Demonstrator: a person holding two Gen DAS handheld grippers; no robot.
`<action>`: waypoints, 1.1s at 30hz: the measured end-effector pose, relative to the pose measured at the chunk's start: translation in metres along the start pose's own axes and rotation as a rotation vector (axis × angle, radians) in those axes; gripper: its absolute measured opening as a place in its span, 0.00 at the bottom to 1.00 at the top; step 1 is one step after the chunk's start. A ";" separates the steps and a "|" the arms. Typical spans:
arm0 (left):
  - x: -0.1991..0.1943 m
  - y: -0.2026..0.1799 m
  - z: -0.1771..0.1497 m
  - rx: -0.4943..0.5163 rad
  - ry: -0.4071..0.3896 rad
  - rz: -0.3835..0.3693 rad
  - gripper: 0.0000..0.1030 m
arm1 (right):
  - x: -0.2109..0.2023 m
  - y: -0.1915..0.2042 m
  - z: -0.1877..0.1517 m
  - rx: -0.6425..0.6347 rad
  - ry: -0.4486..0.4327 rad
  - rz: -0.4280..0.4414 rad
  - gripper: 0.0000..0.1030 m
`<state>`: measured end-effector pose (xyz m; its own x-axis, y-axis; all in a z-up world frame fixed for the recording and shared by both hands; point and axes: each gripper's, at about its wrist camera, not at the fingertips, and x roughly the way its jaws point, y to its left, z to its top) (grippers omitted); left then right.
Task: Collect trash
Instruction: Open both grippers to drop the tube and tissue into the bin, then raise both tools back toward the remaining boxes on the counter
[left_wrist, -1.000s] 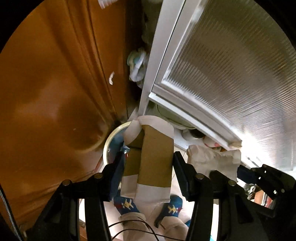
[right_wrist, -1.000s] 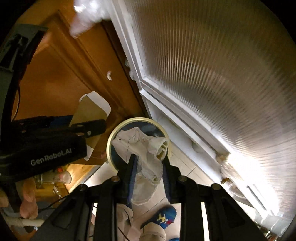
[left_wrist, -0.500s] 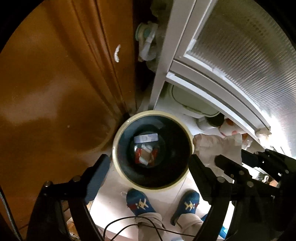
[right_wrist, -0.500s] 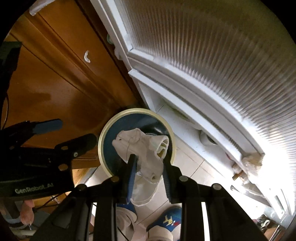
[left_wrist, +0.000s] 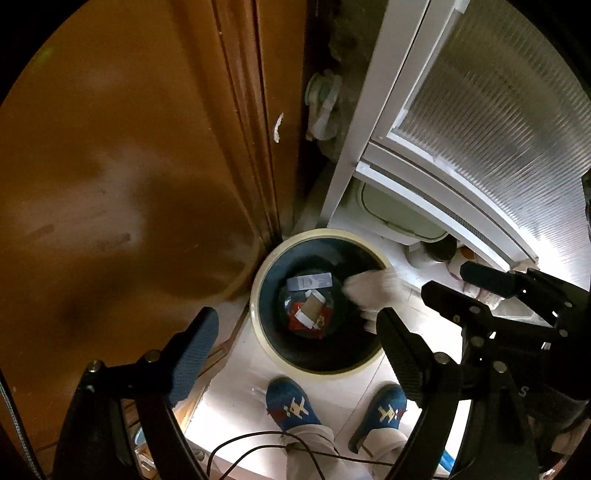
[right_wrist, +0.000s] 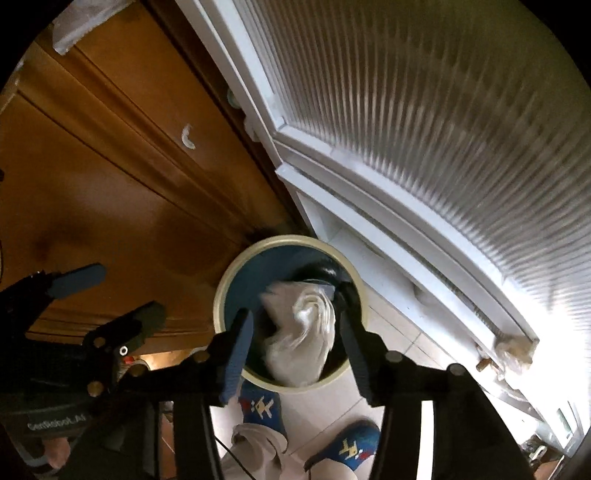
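While pointing down over the bin, spread wide apart on both sides. Right tongs: just been opening, pads not squeezing, with a white crumpled wad loose between them. Blurry, so most likely dropping. Hard to tell whether it brushes the right pad. Opened right over the bin's mouth, so as to let the wad fall inside and not on the floor.

Left tongs: also just been opening, very wide now, holding nothing, with only the view down into the bin between the jaws. Held beside the right tongs, out of the wad's way.

Next out, the bin: round, dark blue inside, pale rim, standing on light floor tiles. Tucked into the corner between a brown wooden cupboard door and a white door with bumpy glass. Probably a handy spot, out of the walking path.

Down at the bottom, a brown card piece with white tape, lying on a red wrapper, beside a pale slip. Already collected. White wad over the right side of the mouth, not yet at the bottom.

Just below the bin, two blue slippers, toes near the rim. Standing close, likely for a straight drop.
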<state>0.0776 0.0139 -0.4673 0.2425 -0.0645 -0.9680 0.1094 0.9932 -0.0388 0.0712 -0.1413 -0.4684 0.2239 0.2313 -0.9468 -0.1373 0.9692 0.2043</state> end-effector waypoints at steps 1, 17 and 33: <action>-0.002 0.000 0.000 -0.002 -0.001 0.001 0.84 | -0.002 0.000 0.001 -0.005 -0.006 -0.001 0.50; -0.072 -0.024 0.001 -0.020 -0.031 -0.003 0.84 | -0.072 0.008 0.010 -0.035 -0.045 -0.016 0.51; -0.254 -0.051 -0.011 -0.081 -0.160 -0.022 0.84 | -0.246 0.035 -0.007 -0.179 -0.171 0.007 0.51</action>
<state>-0.0006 -0.0196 -0.2225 0.3915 -0.0946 -0.9153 0.0397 0.9955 -0.0859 0.0043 -0.1645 -0.2299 0.3803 0.2632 -0.8866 -0.3047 0.9408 0.1486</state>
